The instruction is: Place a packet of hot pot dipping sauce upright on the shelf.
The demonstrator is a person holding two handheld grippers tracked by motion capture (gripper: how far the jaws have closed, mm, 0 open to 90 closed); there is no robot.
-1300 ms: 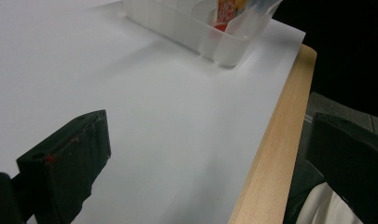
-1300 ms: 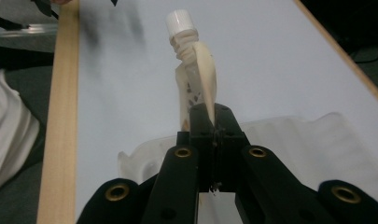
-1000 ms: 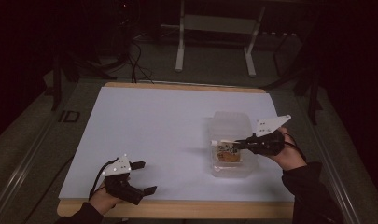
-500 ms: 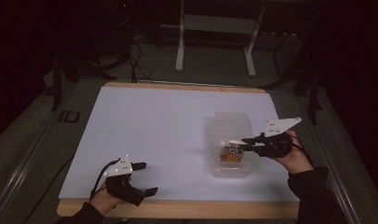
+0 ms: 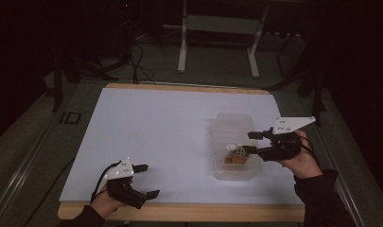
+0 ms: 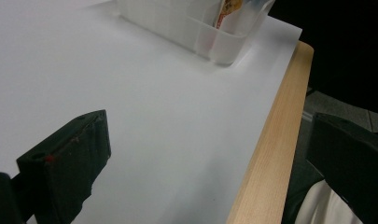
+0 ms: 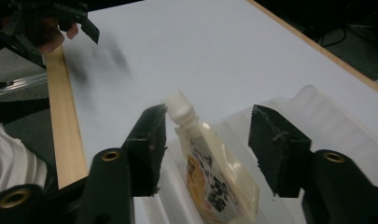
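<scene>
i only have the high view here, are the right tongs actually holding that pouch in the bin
Observer: No. In the right gripper view the right tongs stand open, with the pouch between the jaws and a gap on the right side.
Operator: is the pouch lying flat
Observer: No, it stands up in the clear bin, its white spout on top beside the left jaw.
Operator: and the left tongs
Observer: The left gripper view shows the left tongs open with nothing between them, straddling the table's wooden front edge.
</scene>
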